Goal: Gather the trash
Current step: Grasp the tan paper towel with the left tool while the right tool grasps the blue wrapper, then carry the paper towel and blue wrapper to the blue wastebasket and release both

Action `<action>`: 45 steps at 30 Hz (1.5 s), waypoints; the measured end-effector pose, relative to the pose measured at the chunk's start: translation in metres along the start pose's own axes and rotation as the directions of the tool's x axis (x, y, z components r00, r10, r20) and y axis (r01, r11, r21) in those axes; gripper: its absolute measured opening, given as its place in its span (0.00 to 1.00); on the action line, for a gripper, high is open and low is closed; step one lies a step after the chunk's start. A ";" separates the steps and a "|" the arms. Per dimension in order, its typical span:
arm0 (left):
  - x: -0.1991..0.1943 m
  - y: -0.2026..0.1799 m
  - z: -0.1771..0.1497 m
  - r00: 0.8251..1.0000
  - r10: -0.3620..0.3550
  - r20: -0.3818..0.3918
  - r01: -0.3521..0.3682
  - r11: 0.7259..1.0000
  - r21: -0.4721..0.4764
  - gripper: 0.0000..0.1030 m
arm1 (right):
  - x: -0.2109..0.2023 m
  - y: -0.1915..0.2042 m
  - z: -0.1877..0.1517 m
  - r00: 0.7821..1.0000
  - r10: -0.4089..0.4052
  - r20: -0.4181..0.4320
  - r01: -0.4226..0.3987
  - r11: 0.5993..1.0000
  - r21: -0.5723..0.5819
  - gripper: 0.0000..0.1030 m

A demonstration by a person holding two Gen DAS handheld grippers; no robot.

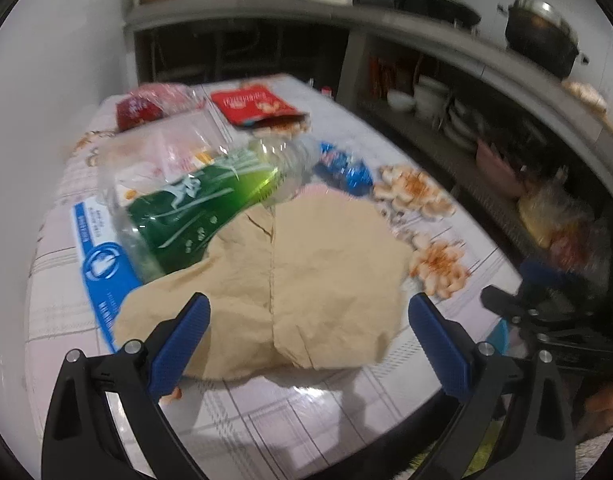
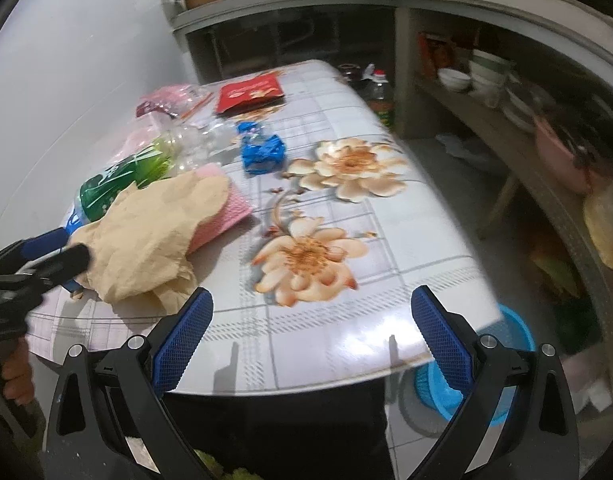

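A crumpled tan paper bag [image 1: 282, 280] [image 2: 146, 236] lies on the flowered table [image 2: 346, 264]. My left gripper [image 1: 308, 324] is open, its blue pads just short of the bag's near edge. A clear plastic bottle with a green label [image 1: 202, 204] [image 2: 126, 176] lies on its side beyond the bag. Further back are a crushed blue wrapper [image 1: 342, 168] [image 2: 262, 152], a red snack packet [image 1: 254, 106] [image 2: 250, 94] and a pink plastic bag [image 1: 154, 106] [image 2: 166, 100]. My right gripper [image 2: 310, 320] hovers open over the table's near edge, holding nothing.
A blue basket [image 2: 466, 376] stands on the floor under the table's right corner. A pink cloth [image 2: 222, 216] lies beneath the tan bag. Shelves with bowls [image 2: 478, 76] and a dark pot [image 1: 542, 36] run along the right. A white wall borders the left.
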State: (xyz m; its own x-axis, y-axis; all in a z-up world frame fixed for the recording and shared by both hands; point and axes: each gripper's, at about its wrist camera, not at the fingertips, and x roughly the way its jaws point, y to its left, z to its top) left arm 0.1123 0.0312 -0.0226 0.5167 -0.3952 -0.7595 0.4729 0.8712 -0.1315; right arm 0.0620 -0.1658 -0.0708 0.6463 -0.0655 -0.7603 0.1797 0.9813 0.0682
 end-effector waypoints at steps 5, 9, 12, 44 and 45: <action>0.033 0.004 0.000 0.994 0.041 -0.103 -0.035 0.998 0.053 0.81 | 0.011 0.003 0.006 1.000 0.004 -0.015 -0.004 1.000 -0.006 0.93; 0.041 0.011 -0.006 0.988 0.045 -0.145 -0.040 0.998 0.040 0.50 | 0.019 0.000 0.008 0.999 0.011 -0.035 -0.011 1.000 0.008 0.93; 0.043 0.015 -0.007 0.987 0.026 -0.159 -0.024 1.000 0.011 0.32 | 0.023 0.000 0.010 0.999 0.009 -0.034 -0.009 1.000 0.010 0.93; -0.027 0.021 0.004 0.980 -0.143 0.140 0.153 0.986 -0.065 0.03 | 0.168 0.030 0.151 0.930 0.282 -0.237 -0.288 0.958 0.013 0.41; -0.026 0.020 0.004 0.980 -0.144 0.140 0.154 0.986 -0.063 0.03 | 0.167 0.030 0.150 0.929 0.286 -0.237 -0.292 0.956 0.011 0.39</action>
State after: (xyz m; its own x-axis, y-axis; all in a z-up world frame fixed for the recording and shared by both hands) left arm 0.1110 0.0580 -0.0027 0.5383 -0.5532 -0.6358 0.5009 0.8167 -0.2866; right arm 0.2871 -0.1745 -0.0988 0.4760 0.2625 -0.8393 -0.0081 0.9557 0.2943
